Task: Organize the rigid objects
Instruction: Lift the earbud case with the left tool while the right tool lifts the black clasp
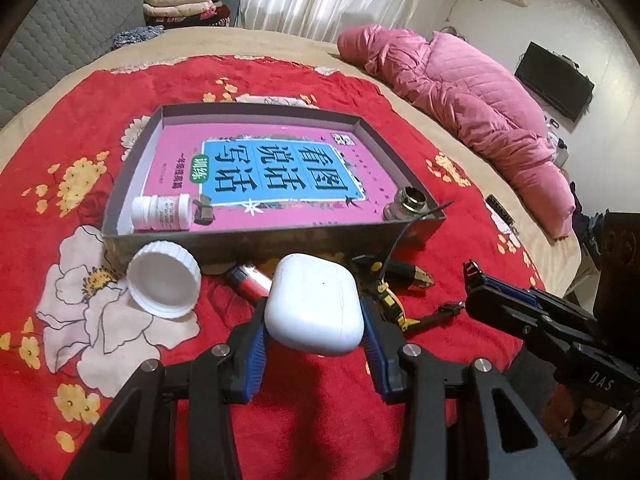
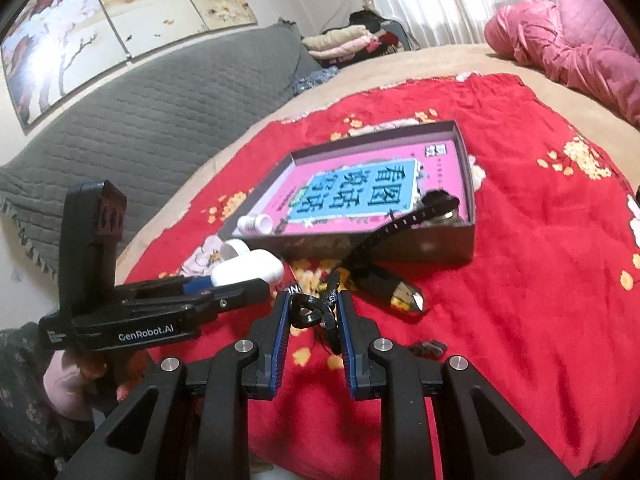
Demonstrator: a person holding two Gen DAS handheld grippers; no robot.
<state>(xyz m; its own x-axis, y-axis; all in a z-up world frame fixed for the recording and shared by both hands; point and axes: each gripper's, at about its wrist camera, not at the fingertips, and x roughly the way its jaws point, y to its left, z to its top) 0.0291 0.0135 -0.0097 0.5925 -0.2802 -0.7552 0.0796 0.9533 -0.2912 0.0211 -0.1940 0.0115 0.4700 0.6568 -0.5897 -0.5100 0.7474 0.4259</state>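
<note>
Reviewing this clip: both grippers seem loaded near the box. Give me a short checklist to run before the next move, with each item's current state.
1. Left gripper grips the white earbud case: ok, pads press both sides.
2. Right gripper holds the black strap: ok, closed on its looped end; the rest trails toward the box.
3. Free space in the box: ok, the pink book lies flat with only a white bottle and a metal fitting in the near corners.
4. Path over the near wall clear: cannot tell; the strap crosses it.
5. Loose items left outside: not ok, white cap and lighter remain.
</note>
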